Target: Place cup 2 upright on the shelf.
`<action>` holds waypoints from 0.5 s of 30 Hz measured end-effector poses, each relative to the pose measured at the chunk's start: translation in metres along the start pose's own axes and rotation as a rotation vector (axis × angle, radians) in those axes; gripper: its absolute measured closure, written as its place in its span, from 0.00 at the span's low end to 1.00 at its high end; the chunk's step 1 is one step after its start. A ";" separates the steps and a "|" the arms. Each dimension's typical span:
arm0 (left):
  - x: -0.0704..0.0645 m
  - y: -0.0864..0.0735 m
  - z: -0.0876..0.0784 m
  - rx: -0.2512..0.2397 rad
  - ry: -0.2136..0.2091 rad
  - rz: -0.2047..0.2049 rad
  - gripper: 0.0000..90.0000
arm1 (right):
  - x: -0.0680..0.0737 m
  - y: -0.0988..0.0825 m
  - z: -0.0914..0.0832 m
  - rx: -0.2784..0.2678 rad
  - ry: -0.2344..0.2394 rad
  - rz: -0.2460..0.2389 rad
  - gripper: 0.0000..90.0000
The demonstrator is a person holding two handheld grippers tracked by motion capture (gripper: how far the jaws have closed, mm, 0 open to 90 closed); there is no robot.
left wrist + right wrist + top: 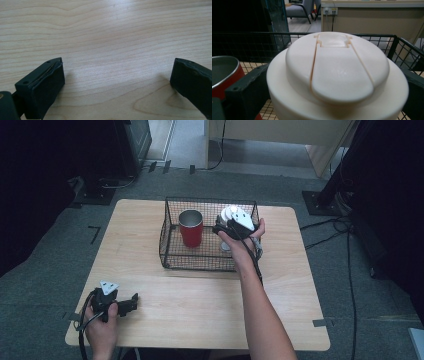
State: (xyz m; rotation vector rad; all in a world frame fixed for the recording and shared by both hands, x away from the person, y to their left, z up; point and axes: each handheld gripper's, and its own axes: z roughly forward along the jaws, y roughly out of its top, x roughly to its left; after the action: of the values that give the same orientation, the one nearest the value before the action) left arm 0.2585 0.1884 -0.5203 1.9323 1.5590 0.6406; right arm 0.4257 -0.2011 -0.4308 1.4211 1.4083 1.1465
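Observation:
A black wire basket [167, 237] stands at the middle back of the wooden table [200, 310]. Inside it are a red metal cup [191, 229] on the left and a container with a cream-white lid [342, 65] on the right. My right gripper [234, 227] reaches into the basket, and its jaws flank the lid on both sides at full width; I see no clear squeeze on it. The red cup [224, 72] sits just left of that jaw. My left gripper [129, 304] rests at the table's front left corner, open [117, 80] over bare wood.
The basket's far wall [372, 37] rises right behind the lid. Cables trail over the grey carpet [330, 227] at the right of the table. Dark equipment stands [95, 190] sit beyond the table's back edge.

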 end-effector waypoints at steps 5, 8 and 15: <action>0.000 0.000 0.000 0.000 0.000 0.000 0.00 | 0.004 0.005 0.000 -0.010 -0.027 -0.015 0.00; 0.000 0.000 0.000 0.000 0.000 0.000 0.00 | 0.005 0.009 0.000 -0.011 -0.035 -0.020 0.00; 0.000 0.000 0.000 0.000 0.000 0.000 0.00 | 0.005 0.014 -0.002 -0.022 -0.031 -0.009 0.00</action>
State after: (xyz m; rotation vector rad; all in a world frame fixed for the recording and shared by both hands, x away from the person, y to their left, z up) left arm 0.2585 0.1884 -0.5203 1.9322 1.5593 0.6406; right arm 0.4269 -0.1970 -0.4162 1.4102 1.3745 1.1264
